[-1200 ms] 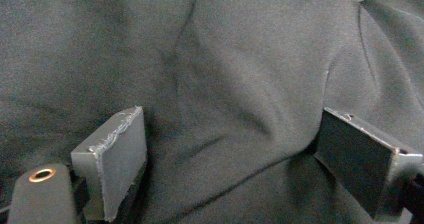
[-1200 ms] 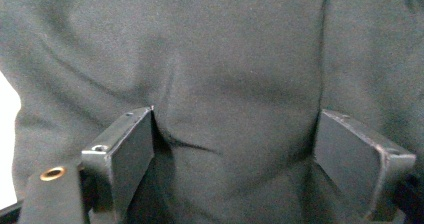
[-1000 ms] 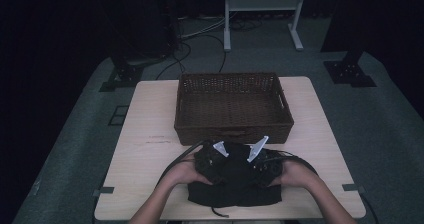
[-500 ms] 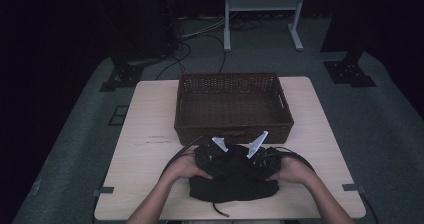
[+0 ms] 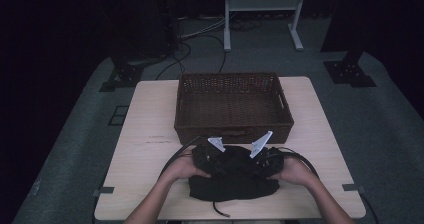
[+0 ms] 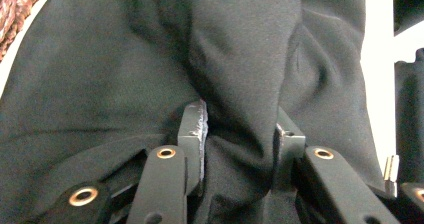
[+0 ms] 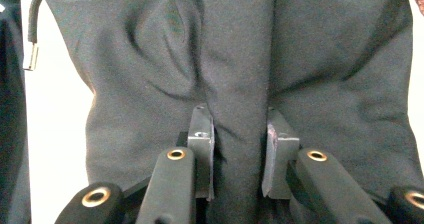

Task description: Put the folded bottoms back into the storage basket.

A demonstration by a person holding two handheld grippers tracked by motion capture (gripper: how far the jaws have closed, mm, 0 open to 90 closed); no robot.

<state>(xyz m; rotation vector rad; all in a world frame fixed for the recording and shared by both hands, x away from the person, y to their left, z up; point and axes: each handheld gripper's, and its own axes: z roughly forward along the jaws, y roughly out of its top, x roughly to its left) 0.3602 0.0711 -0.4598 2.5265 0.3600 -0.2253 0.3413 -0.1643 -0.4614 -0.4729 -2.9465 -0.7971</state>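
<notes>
A folded black garment (image 5: 234, 183) lies near the table's front edge, just before the wicker basket (image 5: 232, 108). Both hands hold grippers at its far side. My left gripper (image 5: 209, 156) has just been closing, and in the left gripper view (image 6: 240, 139) its pads pinch a raised fold of the black cloth (image 6: 240, 59). My right gripper (image 5: 266, 159) has just been closing too, and in the right gripper view (image 7: 239, 136) it is shut on a ridge of the same cloth (image 7: 240, 49). A black drawcord with a metal tip (image 7: 33, 54) hangs off the garment's edge.
The brown wicker basket stands in the middle of the light wooden table (image 5: 145, 134), right behind the grippers. Cables (image 5: 300, 159) trail from both grippers over the table's front. Dark stands and a white frame (image 5: 260, 14) are on the floor beyond.
Both hands have drawn slightly together over the garment. The cloth now bunches up between the two grippers.
</notes>
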